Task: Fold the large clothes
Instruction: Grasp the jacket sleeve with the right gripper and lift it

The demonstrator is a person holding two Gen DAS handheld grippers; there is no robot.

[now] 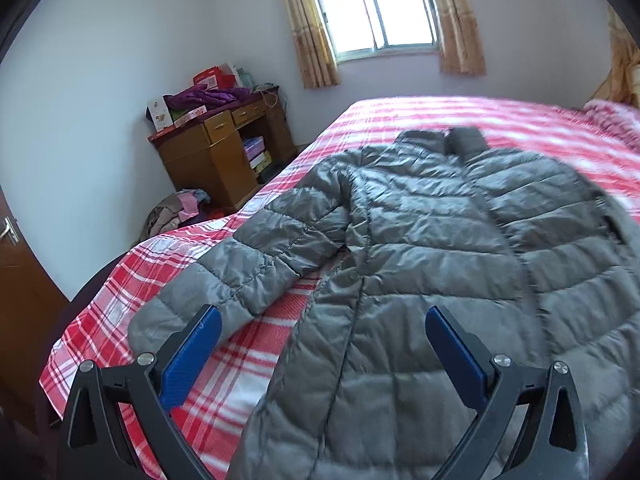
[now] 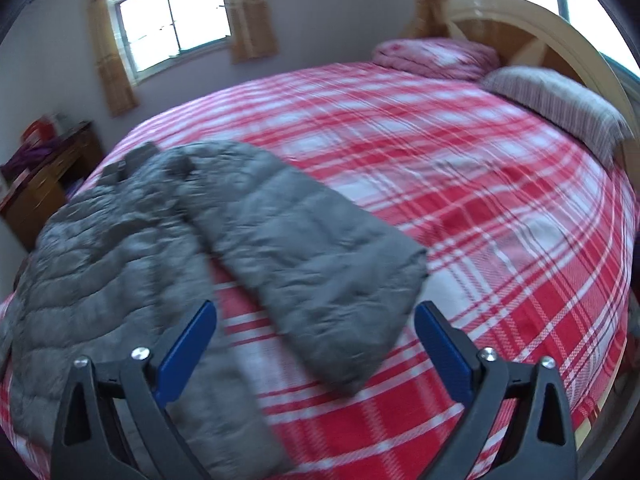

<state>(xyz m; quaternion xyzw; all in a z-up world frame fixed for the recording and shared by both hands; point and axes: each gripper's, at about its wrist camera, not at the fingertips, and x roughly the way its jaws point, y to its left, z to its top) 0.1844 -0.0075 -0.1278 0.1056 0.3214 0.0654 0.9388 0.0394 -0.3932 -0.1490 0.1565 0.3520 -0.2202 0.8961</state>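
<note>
A grey quilted puffer jacket [image 1: 432,240] lies spread flat, front up, on a bed with a red and white plaid cover [image 1: 100,340]. Its collar points toward the window. One sleeve [image 1: 240,272] stretches out to the left. My left gripper [image 1: 322,330] hovers open over the jacket's lower left part, blue pads wide apart, nothing between them. In the right wrist view the jacket [image 2: 100,248] lies at left and its other sleeve [image 2: 320,264] runs out over the plaid cover [image 2: 500,208]. My right gripper [image 2: 316,320] is open above the end of that sleeve, holding nothing.
A wooden desk [image 1: 224,152] piled with boxes and purple cloth stands in the corner left of the bed, with clothes heaped on the floor [image 1: 176,212]. A curtained window [image 1: 376,8] is behind. Pillows [image 2: 560,100] and a wooden headboard [image 2: 552,36] lie at the far right.
</note>
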